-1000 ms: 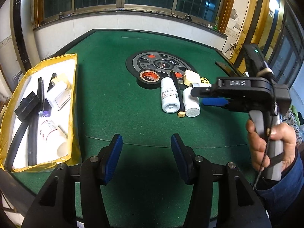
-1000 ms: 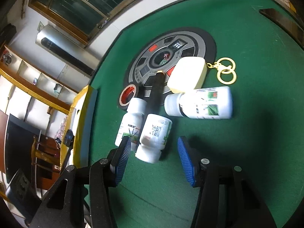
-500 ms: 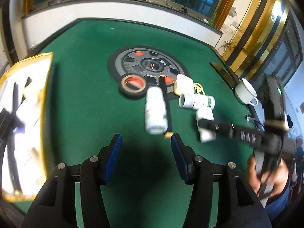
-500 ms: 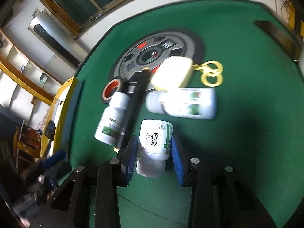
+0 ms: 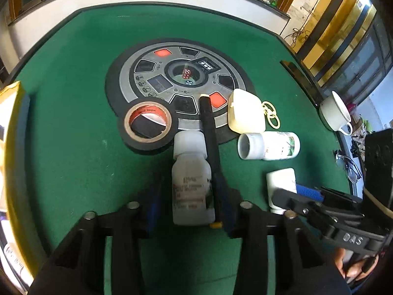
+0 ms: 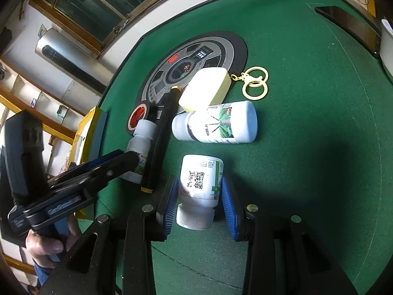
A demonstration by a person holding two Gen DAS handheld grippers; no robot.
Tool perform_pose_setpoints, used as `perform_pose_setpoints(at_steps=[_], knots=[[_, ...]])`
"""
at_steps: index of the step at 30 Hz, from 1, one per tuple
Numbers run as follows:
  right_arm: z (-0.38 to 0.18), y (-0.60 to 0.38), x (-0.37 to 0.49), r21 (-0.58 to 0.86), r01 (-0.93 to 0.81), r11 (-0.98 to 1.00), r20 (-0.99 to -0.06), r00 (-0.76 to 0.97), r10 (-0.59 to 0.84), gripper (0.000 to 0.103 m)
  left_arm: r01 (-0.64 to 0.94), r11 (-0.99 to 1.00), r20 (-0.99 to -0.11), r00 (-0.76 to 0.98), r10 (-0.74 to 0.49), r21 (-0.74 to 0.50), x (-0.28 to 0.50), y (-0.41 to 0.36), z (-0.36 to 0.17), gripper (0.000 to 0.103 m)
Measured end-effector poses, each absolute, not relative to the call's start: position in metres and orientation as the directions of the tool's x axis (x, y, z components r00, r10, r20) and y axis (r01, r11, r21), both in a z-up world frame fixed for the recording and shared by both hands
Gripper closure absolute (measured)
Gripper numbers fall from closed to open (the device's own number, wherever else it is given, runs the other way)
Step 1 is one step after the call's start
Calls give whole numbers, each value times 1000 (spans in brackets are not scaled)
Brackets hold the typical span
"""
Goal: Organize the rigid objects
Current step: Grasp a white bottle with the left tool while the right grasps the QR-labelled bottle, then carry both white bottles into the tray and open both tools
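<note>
Left wrist view: left gripper (image 5: 188, 191), jaws closing about a lying white bottle (image 5: 191, 184) and the black rod (image 5: 210, 145) alongside it, pad contact hard to judge; right wrist view: right gripper (image 6: 199, 198) clamped on a QR-labelled bottle (image 6: 200, 184), cap nearest the camera; third bottle (image 6: 218, 123) lies beyond, touching a cream case (image 6: 205, 89); tape roll (image 5: 147, 123) partly overlaps the dial panel (image 5: 179, 78); yellow tray (image 5: 9, 127) is cut off at the frame's left.
</note>
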State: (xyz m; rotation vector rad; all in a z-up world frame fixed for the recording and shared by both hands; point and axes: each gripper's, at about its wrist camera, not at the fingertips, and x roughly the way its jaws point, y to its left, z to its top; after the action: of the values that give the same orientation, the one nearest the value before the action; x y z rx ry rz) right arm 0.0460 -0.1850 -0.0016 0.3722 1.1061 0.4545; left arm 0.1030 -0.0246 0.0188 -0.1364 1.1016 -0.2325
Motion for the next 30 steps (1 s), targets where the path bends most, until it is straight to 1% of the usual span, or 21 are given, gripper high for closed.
perform_pose_setpoints(at_steps=[1, 2, 4, 10, 12, 14, 16, 18, 19, 25, 30], knots=[[-2, -185, 46, 502, -164, 849, -765, 374, 525, 72, 119, 964, -863, 430, -267, -239, 103, -23, 16, 67], [-2, -184, 46, 501, -166, 849, -765, 374, 524, 72, 116, 961, -854, 440, -277, -252, 101, -21, 15, 70], [-2, -186, 46, 495, -167, 852, -766, 378, 519, 72, 113, 957, -844, 451, -289, -268, 95, -17, 15, 71], [0, -184, 44, 482, -175, 858, -770, 383, 511, 72, 106, 966, -841, 476, -257, -235, 59, -14, 16, 71], [1, -181, 43, 471, -185, 863, -772, 386, 505, 72, 121, 971, -840, 488, -238, -205, 49, -18, 15, 71], [2, -176, 41, 452, -200, 869, -777, 389, 494, 72, 123, 977, -839, 501, -212, -173, 45, -22, 16, 71], [2, -170, 39, 426, -214, 879, -786, 395, 476, 72, 134, 974, -851, 474, -225, -183, 50, -26, 10, 70], [4, -165, 36, 397, -230, 888, -791, 405, 459, 72, 137, 979, -840, 505, -202, -153, 47, -29, 9, 70], [5, -163, 35, 381, -239, 893, -794, 411, 449, 72, 141, 980, -835, 516, -191, -137, 45, -31, 8, 72], [7, -160, 32, 373, -254, 892, -790, 417, 449, 72, 99, 973, -800, 554, -229, -210, 28, -23, 10, 72], [12, -155, 25, 378, -286, 881, -774, 425, 470, 72, 95, 978, -765, 610, -204, -185, 7, -21, 25, 72]])
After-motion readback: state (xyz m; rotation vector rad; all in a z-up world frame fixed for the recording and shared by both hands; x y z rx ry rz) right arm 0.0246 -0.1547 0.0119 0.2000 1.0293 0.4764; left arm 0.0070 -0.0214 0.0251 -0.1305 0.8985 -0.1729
